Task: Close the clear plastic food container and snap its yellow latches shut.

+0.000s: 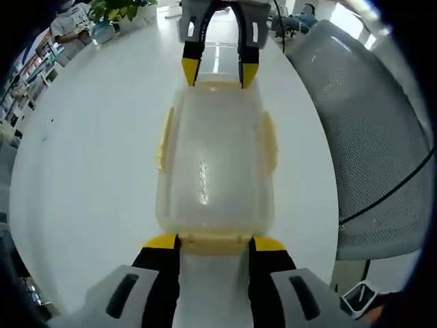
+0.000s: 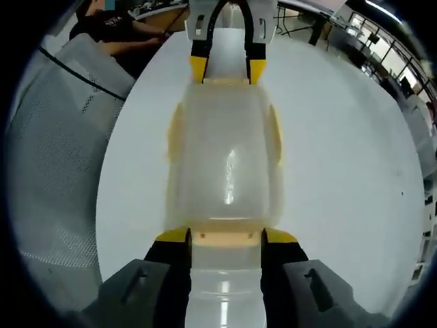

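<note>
Brightness: both views bright and even, lit from overhead.
Glare: white streaks on the clear container lid (image 1: pixel 215 160); the glossy white table (image 1: pixel 89 157) reflects light near the right gripper (image 2: pixel 225 240).
Shadows: soft and faint.
Distortion: strong fisheye bending at the edges.
Focus: centre sharp, far background soft.

I see the clear plastic food container (image 1: pixel 217 160) lying flat on the white worktop (image 1: pixel 89 157), lid on, yellow latches (image 1: pixel 164 139) along its sides and ends.
</note>
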`<state>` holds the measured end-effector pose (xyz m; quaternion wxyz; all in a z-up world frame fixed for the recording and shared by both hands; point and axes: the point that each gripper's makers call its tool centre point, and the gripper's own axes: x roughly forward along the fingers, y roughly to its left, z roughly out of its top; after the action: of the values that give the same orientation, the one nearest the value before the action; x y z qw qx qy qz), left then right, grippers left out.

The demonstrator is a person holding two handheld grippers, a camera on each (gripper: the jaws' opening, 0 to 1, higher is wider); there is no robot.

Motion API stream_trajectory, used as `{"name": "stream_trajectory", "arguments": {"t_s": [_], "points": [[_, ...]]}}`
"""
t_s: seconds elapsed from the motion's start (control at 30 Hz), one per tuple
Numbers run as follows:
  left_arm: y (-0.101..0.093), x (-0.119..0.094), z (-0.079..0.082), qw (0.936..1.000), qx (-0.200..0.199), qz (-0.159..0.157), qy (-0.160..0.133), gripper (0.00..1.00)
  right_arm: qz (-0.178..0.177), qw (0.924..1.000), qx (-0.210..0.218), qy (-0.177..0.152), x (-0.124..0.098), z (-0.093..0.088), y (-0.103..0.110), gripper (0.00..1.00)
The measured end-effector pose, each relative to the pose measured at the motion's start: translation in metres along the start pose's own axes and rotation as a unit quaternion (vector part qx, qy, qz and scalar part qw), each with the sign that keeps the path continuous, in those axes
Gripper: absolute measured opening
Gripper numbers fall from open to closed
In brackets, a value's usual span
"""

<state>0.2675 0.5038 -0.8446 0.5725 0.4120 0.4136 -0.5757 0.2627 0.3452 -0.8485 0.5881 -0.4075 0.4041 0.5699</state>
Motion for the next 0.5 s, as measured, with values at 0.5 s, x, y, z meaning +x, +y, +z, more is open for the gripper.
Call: {"name": "stream_trajectory", "arguments": {"t_s": [0.5], "points": [[-0.0073,-0.0013,0.0007,0.9999,-0.008,-0.008,0.006,0.33,0.004,0.9999,-0.014,-0.004,-0.0024,0.001,0.0036,0.35]]}}
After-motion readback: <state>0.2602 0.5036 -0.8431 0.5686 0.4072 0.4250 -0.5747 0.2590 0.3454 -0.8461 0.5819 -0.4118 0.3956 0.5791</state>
